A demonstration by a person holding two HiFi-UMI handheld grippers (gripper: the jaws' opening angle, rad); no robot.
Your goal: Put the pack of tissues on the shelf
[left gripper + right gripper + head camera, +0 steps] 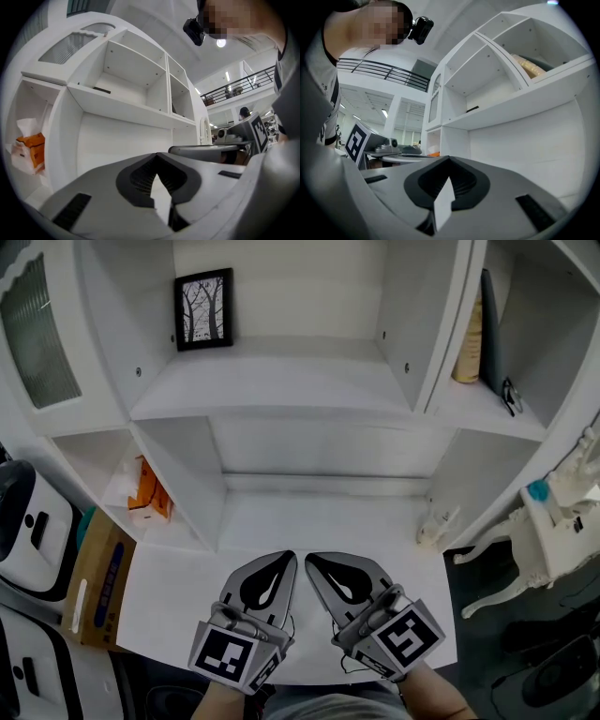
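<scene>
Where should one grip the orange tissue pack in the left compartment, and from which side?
Probably the orange body of the tissue pack, coming from the open front of the compartment, which is closed on the other sides; the white tissue on top looks too loose.

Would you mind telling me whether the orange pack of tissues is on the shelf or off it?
On it: the pack of tissues sits inside the shelf's lower left compartment.
</scene>
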